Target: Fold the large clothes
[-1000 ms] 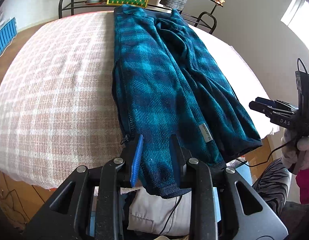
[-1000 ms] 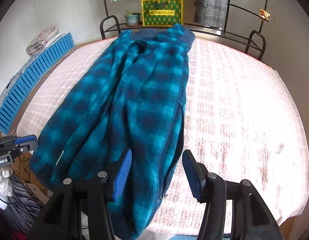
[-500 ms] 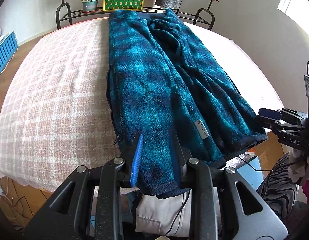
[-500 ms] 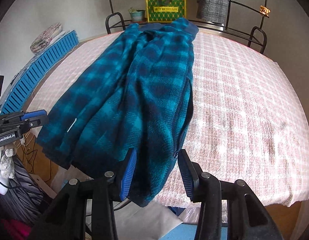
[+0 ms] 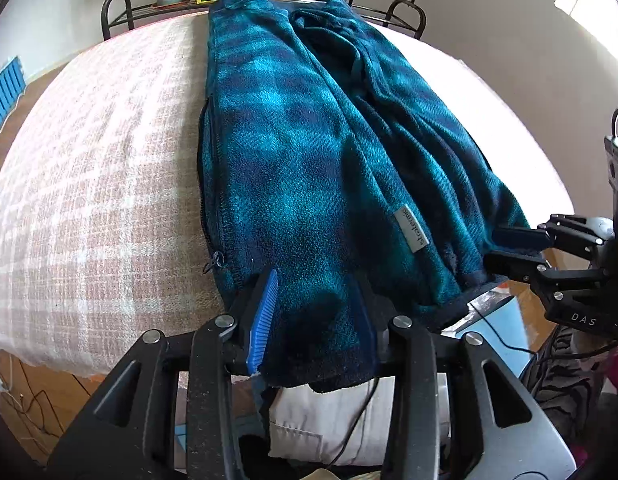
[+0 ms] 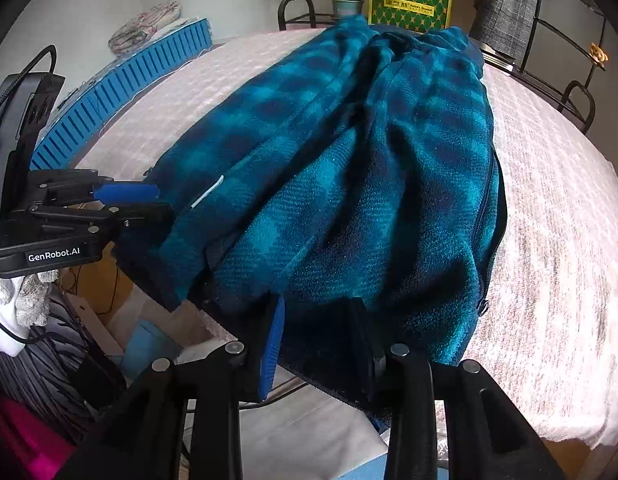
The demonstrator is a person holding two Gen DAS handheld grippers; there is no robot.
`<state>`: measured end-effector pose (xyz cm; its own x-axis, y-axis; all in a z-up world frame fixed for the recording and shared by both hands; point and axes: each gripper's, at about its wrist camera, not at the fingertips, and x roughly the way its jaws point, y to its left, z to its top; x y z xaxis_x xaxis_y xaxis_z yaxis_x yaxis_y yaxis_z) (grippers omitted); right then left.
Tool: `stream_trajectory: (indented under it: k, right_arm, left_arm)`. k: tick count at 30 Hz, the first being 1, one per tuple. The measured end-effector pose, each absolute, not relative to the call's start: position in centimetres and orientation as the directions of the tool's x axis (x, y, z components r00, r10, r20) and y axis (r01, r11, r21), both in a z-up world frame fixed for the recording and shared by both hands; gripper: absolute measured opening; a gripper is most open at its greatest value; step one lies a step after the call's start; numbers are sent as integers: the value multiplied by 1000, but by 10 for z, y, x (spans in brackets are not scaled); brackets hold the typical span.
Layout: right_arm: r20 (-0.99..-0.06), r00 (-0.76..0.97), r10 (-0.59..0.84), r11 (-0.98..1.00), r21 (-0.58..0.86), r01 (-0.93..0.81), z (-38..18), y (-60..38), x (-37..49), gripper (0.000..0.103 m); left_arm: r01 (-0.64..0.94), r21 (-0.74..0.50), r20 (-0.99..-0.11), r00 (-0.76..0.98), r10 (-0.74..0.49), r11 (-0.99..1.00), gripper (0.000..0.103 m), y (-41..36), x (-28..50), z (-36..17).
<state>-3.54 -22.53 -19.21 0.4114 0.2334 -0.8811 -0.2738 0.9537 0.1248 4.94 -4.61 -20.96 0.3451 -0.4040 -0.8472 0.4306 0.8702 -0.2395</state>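
left wrist view: the jacket [image 5: 309,152], blue plaid fleece, lies long on the table [image 5: 89,184], from the far edge to the near edge, and its hem hangs a little over the near edge. the left gripper [image 5: 313,320] has this hem between its two fingers [image 5: 263,320]; the jaws have just been opening, but the cloth still fills the gap and touches both pads, so it looks clamped on the jacket. a grey label [image 5: 414,230] sits on the fleece near the hem. the right gripper [image 5: 513,248] comes in at the right corner of the hem, its fingers one above the other with the hem edge between them.

right wrist view: the same jacket [image 6: 349,160] runs from the far edge to the near edge (here its zipper side is at the right). the right gripper [image 6: 321,336] has the dark hem between its fingers [image 6: 273,340]; the jaws have just been closing and the pads press on the cloth. the left gripper [image 6: 141,204] is at the left, on the hem corner that hangs past the near edge. a blue rack [image 6: 121,92] stands past the left edge of the table [image 6: 549,200].
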Motion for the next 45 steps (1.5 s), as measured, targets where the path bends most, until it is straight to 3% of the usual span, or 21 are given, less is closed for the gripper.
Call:
stream_trajectory:
  k: [2,4,12,16,24,25,29,32,45]
  right_arm:
    - [-869,427,251,958,159,-239,-178,-242,-39,49]
    - [-858,441,264,961,198,-192,-165,-265,-40,59]
    - [-866,371,335,933,360,-1,-193,-335,-35,59]
    - [-812,366,454,863,503,45,-217,-348,-33,61]
    - [-750,304,588,789,614,-13,-230,-325,-25,62]
    - [-758,291,584,798,601,-39,-229,-317,-25,60]
    - [-763,259,593,800,594,-80,-229,-300,-19,31]
    - [-749,272,604,789,609,-75,-223,-300,-19,22]
    - [-622,421,660,683,730,7,-172,-334,2,17]
  left_arm:
    - [387,-287,-828,360,-430,877,55,-27,53,-198]
    - [335,-343,-812,363,-456,877,58,-10,59,-194]
    - [204,-550,-798,160,-581,810,58,5,74,-238]
    - [197,-579,-785,127,-607,791,45,-2,71,-246]
    - [227,-571,-785,128,-606,789,24,-15,65,-242]
    - [227,-568,-785,139,-604,791,21,-15,65,-239]
    - [272,-538,-788,174,-591,798,14,-19,62,-224]
    - [293,-539,-777,190,-600,790,13,-21,63,-212]
    - [252,-648,-673,252,-695,719,11,-17,108,-159]
